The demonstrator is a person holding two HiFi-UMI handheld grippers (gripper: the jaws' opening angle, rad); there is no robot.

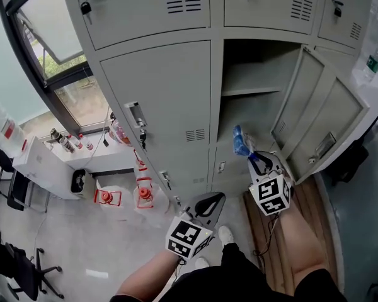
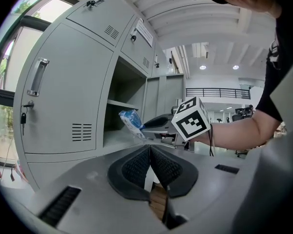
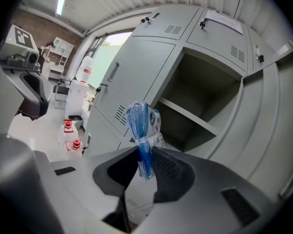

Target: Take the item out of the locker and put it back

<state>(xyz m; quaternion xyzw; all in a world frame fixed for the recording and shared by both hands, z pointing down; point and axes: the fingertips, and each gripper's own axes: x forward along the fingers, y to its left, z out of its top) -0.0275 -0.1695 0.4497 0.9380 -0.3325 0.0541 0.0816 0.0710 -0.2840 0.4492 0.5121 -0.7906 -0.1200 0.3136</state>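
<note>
Grips a blue-and-clear plastic packet (image 3: pixel 142 123) by its lower end with the right gripper (image 3: pixel 145 159). Jaws part-closed, pads pressing on the crumpled plastic, upper part of the packet standing up above the jaw tips. Shows in the head view right of centre, packet (image 1: pixel 241 140) poking out ahead of the right gripper (image 1: pixel 257 161) towards the grey locker (image 1: pixel 157 93). Places the packet in front of the lower edge of the open compartment (image 1: pixel 255 74), clear of the shelf (image 1: pixel 249 91) that crosses the compartment higher up. Cannot tell whether the packet tip is past the compartment's sill. Compartment door (image 1: pixel 321 115) swung wide open at the right of the frame.

Holds the left gripper (image 1: pixel 208 205) low, at lower centre of the head view, well apart from the locker front. Seen in the left gripper view at lower centre, left gripper (image 2: pixel 150 152) with its jaws pressed together and nothing between them. Beyond them, in the middle of that frame, the packet (image 2: pixel 132 122) against the open compartment.

On the floor at lower left of the head view, two white jugs with red caps (image 1: pixel 143 197), just beside the locker's foot. In the closed door to the left of the open compartment, keys (image 1: pixel 141 134) hanging from the lock.
</note>
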